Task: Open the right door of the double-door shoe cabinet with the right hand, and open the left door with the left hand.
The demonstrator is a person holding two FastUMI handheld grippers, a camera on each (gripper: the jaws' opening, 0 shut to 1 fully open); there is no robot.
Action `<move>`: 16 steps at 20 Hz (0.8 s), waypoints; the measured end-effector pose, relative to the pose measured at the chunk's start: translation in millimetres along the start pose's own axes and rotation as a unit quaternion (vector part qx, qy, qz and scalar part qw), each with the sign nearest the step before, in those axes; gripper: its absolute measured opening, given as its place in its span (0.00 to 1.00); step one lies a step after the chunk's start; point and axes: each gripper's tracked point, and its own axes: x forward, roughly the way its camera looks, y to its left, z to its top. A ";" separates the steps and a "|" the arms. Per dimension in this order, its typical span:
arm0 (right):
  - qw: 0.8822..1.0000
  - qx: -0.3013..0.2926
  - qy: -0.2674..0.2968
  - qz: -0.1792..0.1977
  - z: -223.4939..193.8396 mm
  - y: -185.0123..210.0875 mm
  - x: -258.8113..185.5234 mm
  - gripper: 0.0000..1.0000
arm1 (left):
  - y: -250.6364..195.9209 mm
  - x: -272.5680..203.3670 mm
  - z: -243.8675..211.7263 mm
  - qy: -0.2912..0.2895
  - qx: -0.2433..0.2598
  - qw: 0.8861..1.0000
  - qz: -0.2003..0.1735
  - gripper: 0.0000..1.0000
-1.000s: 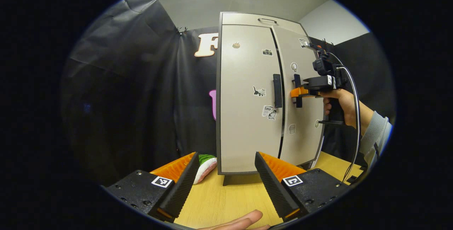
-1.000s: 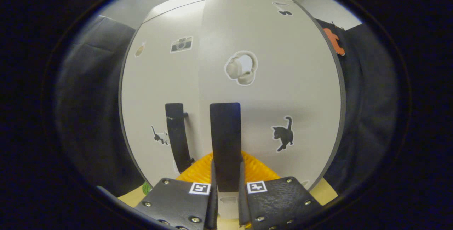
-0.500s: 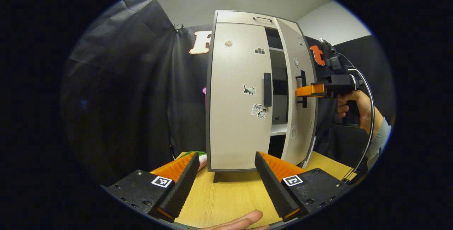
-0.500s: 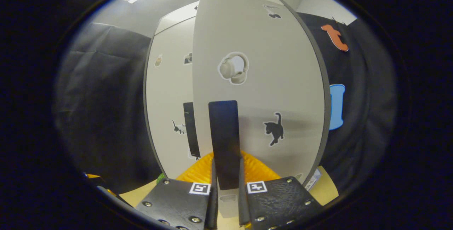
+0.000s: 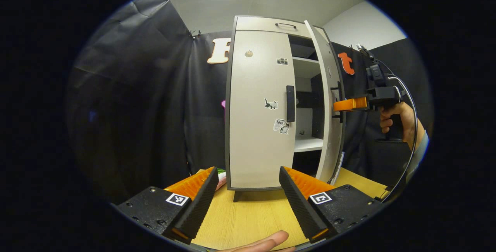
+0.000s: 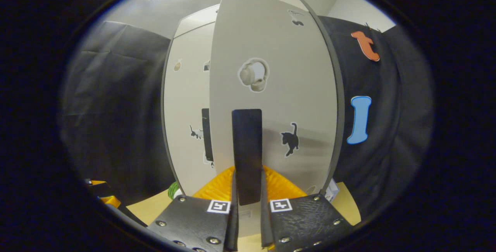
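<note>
We pinch the right door's handle [image 6: 247, 155] in the right gripper [image 6: 247, 201], the stiff, light-looking right door [image 6: 271, 89] swung open at the table's [image 5: 248, 217] far edge, while our left gripper [image 5: 246, 194] hangs spread before the shut left door [image 5: 257, 108], best taken by its slim handle [image 5: 290, 103].
</note>
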 end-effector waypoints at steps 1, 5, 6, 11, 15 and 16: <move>1.000 0.005 -0.002 0.003 0.6 -0.1 -4.5 0.23 | 1.8 -0.9 -0.5 0.000 0.000 1.000 0.001 0.97; 1.000 0.005 -0.016 0.002 3.5 -8.8 -14.7 0.23 | 7.2 -2.3 2.1 -0.005 0.003 1.000 0.005 0.98; 1.000 0.004 -0.020 0.001 4.6 -12.0 -17.4 0.23 | 6.5 -3.1 2.3 -0.007 0.002 1.000 0.005 0.98; 0.999 -0.011 -0.030 -0.032 7.0 -31.6 -24.2 0.22 | -11.4 -4.0 -3.4 -0.001 -0.008 1.000 -0.016 0.98; 0.999 0.000 -0.026 -0.037 6.3 -37.6 -31.8 0.19 | -15.9 -4.6 -4.8 -0.002 -0.012 1.000 -0.020 0.98; 0.999 0.001 -0.028 -0.034 7.2 -38.3 -33.7 0.19 | -17.6 -4.0 -4.6 -0.002 -0.014 1.000 -0.022 0.98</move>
